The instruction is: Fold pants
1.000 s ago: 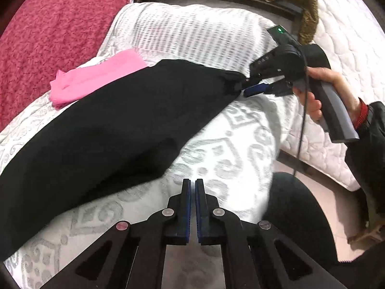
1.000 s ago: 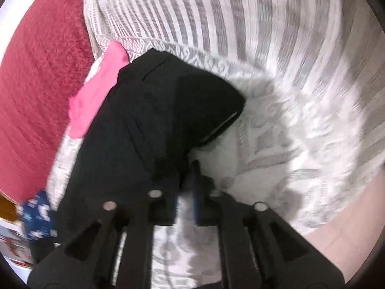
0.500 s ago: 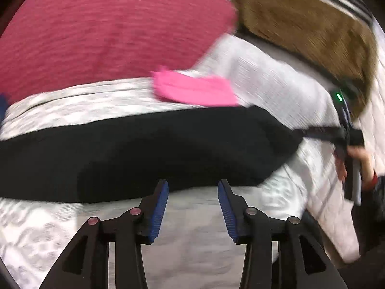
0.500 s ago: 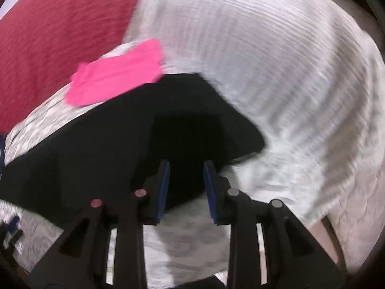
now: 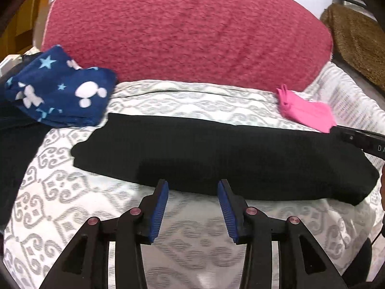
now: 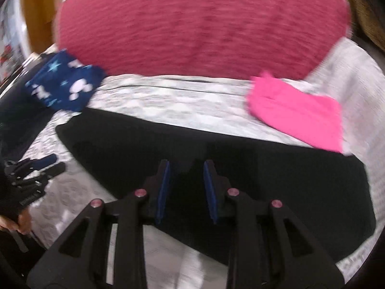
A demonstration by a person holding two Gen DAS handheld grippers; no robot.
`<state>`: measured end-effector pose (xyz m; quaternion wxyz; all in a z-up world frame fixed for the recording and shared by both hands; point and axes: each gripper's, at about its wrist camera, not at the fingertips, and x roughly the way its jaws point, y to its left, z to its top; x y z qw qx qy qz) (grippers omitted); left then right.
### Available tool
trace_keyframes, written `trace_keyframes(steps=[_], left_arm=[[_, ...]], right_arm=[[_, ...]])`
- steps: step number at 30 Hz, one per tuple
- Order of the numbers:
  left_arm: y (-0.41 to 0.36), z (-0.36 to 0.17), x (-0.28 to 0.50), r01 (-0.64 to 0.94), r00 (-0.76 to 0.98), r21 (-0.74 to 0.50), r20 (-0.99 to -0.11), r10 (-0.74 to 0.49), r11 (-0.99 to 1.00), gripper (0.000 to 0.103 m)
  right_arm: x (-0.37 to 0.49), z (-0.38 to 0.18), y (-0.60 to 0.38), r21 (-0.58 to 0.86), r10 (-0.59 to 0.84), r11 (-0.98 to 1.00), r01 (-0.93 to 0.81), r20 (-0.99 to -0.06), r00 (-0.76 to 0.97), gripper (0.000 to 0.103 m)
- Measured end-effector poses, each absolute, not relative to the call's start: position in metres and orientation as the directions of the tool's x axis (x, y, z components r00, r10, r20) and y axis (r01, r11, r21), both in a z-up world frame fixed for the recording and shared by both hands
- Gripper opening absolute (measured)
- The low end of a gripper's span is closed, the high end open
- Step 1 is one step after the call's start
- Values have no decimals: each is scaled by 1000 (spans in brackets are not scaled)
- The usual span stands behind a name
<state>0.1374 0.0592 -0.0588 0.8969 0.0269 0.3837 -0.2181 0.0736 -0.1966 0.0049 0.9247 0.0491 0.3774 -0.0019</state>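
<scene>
On the patterned bedspread (image 5: 72, 192), black pants (image 5: 216, 159) lie flat; both claws gape empty: left claw (image 5: 192, 187), right claw (image 6: 186, 166).

The left tongs (image 5: 192, 187) are held with the jaws spread wide, nothing between the blue pads (image 5: 159, 207), low over the near edge of the bed. The right tongs (image 6: 186, 168) are likewise parted and empty, raised further toward the bed's right end. A hand (image 6: 19, 219) is seen gripping the left handle.

right-wrist view motion-blurred, right gripper (image 5: 361, 139) cut off at edge
</scene>
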Motion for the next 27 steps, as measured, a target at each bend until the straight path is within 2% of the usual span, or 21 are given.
trace_keyframes(steps=[5, 11, 19, 20, 23, 27], left_arm=[[83, -66, 151, 359, 618, -162, -697, -364, 919, 43], [106, -77, 173, 258, 603, -200, -731, -319, 945, 43], [140, -99, 199, 146, 562, -289, -763, -320, 946, 44], [144, -101, 200, 136, 560, -302, -762, -325, 944, 44], [157, -105, 206, 107, 556, -341, -759, -340, 934, 55], [173, -112, 213, 78, 543, -414, -745, -387, 907, 56]], right_arm=[[111, -1, -150, 87, 89, 995, -37, -713, 695, 31], [136, -7, -95, 43, 123, 990, -138, -747, 654, 31], [184, -23, -53, 36, 183, 963, -266, -813, 553, 31], [188, -25, -47, 38, 191, 959, -280, -817, 544, 33], [197, -30, -28, 32, 214, 942, -333, -824, 525, 51], [198, -40, -3, -16, 212, 916, -400, -828, 519, 51]])
